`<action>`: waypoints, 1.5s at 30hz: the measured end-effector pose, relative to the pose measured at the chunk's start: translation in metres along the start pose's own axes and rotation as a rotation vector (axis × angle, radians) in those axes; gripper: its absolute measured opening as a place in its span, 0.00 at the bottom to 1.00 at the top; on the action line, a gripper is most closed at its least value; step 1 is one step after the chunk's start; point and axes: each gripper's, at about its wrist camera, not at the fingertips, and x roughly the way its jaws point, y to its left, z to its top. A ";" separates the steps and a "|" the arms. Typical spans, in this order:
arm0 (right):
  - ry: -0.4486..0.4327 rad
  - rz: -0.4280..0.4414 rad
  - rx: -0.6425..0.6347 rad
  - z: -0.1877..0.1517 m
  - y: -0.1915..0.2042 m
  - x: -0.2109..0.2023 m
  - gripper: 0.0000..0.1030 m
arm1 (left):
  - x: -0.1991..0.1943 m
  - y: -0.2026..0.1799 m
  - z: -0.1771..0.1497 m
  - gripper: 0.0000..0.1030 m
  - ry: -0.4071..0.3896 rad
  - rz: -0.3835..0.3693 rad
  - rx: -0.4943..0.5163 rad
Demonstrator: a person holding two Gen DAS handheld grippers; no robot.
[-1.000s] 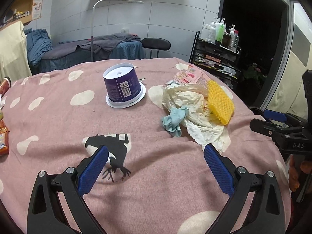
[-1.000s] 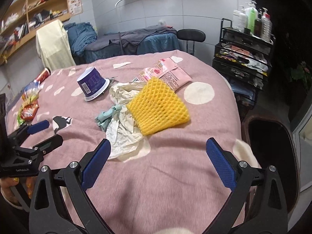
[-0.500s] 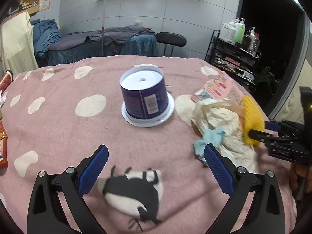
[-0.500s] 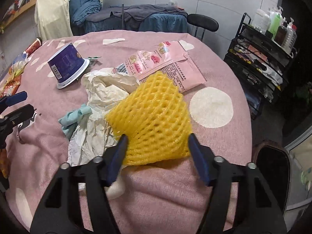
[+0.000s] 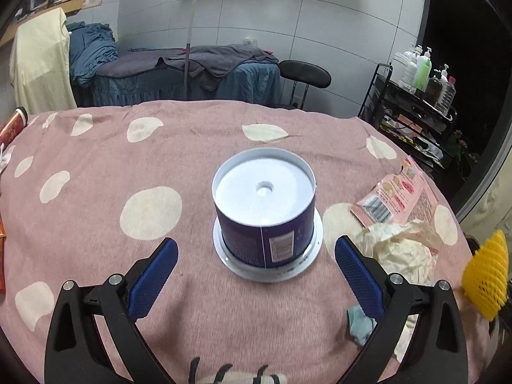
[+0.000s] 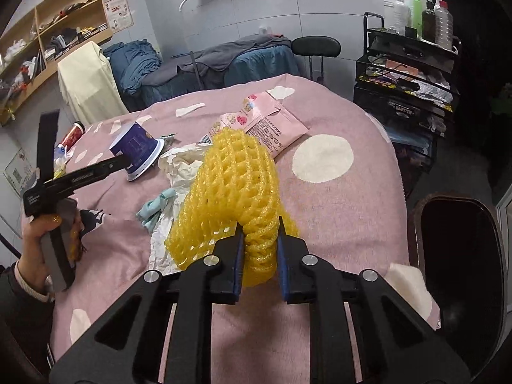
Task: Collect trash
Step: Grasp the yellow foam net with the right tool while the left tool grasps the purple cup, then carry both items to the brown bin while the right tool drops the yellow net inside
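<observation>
A yellow foam net [image 6: 233,188] is pinched between the blue pads of my right gripper [image 6: 258,252], whose jaws are still closing; its near edge is squeezed and it bulges up off the pink spotted cloth [image 6: 323,156]. The same yellow foam net [image 5: 486,284] shows at the right edge of the left wrist view. My left gripper [image 5: 252,272] stands open, with an upside-down purple cup [image 5: 265,214] just beyond its fingertips. Crumpled white paper [image 5: 400,249], a teal scrap [image 5: 360,320] and a pink wrapper [image 5: 393,198] lie to the cup's right.
A dark bin [image 6: 460,256] stands off the table's right edge. Snack packets [image 6: 59,160] and a red can [image 6: 73,134] lie at the far left. A hand [image 6: 41,233] holds the left gripper's handle. A black trolley with bottles [image 6: 412,64] stands behind.
My right gripper's jaws have come together on the yellow foam net, which now bunches upward. My left gripper has swung from the paper pile to face the purple cup, staying open.
</observation>
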 end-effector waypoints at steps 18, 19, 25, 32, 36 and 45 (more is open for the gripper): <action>-0.038 0.000 0.073 -0.030 -0.016 -0.034 0.18 | -0.022 0.003 0.005 0.67 -0.093 -0.032 -0.095; -0.040 0.002 0.077 -0.031 -0.017 -0.035 0.18 | -0.031 0.004 0.003 0.67 -0.106 -0.042 -0.096; -0.056 -0.001 0.095 -0.037 -0.021 -0.045 0.18 | -0.078 -0.001 -0.018 0.67 -0.148 -0.094 -0.097; -0.090 -0.019 0.108 -0.048 -0.028 -0.064 0.18 | -0.120 -0.029 -0.058 0.67 -0.181 -0.156 -0.043; -0.102 -0.029 0.131 -0.055 -0.037 -0.075 0.18 | -0.131 -0.050 -0.072 0.67 -0.181 -0.188 0.002; -0.128 -0.069 0.187 -0.072 -0.064 -0.099 0.18 | -0.136 -0.102 -0.086 0.67 -0.166 -0.318 0.054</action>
